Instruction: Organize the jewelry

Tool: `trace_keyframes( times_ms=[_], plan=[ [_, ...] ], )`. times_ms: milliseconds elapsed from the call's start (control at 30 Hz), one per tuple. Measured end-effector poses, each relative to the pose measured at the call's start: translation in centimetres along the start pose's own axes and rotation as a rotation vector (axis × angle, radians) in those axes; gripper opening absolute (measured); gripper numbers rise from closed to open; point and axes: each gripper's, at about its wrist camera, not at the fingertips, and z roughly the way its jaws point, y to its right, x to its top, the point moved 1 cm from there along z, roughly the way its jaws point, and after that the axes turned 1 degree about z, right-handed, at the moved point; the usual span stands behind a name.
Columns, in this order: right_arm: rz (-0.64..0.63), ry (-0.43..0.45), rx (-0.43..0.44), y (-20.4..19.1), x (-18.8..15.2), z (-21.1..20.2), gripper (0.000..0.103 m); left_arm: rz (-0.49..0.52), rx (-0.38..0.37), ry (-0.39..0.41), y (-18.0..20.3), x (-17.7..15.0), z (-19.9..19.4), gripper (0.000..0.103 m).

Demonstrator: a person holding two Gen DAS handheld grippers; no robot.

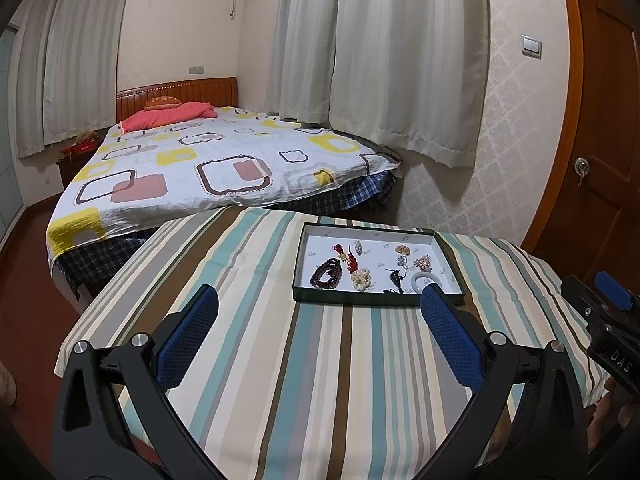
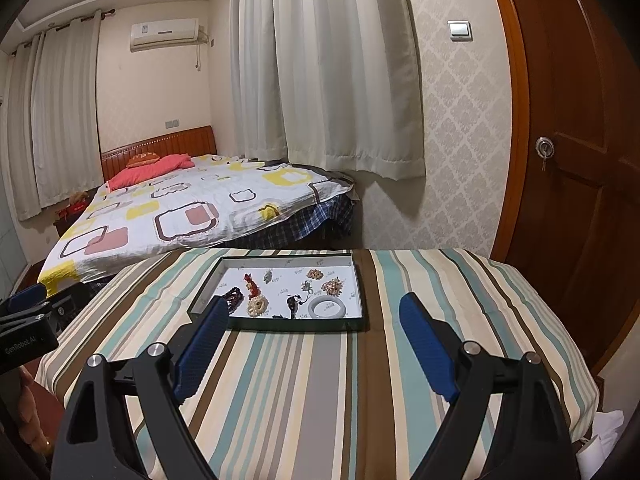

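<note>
Toward the far edge of the striped tablecloth (image 1: 256,360), nearer its right side: a shallow dark-rimmed tray (image 2: 362,280) with a white floor, all the jewelry lying inside it. Near the tray's front left corner, a coil of dark red beads (image 1: 327,273); just beside it to the right, a cream pearl cluster (image 2: 257,306). Behind these, a red tasselled charm (image 2: 251,285) and a small silvery piece (image 2: 267,277). At the front right, a pale jade bangle (image 2: 329,307) lying flat, with a black pendant (image 2: 292,304) on a cord just left of it. Toward the back right corner, a golden brooch (image 2: 314,274), a pinkish beaded brooch (image 2: 332,287) in front of it, and a small silver brooch (image 2: 307,286) between.

Above the near half of the cloth, left gripper (image 1: 320,312) with both blue-padded fingers spread wide, nothing between them, its right pad overlapping the tray's front right corner in view. Right gripper (image 2: 312,320) likewise spread wide and holding nothing, its left pad crossing the tray's front left corner in view. Neither gripper seen touching tray or jewelry.

Beyond the table, a bed (image 1: 200,160) with a patterned sheet, white curtains (image 2: 332,80), and a wooden door (image 2: 580,160) at the right.
</note>
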Motion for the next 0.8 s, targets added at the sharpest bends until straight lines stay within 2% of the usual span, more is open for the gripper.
trace_keyframes(
  times_ms=[800],
  plan=[
    [0.0,0.007,-0.001,-0.01,0.06,-0.39,0.084,0.016,0.014,0.013,0.06,0.26,-0.62,0.099]
  ],
)
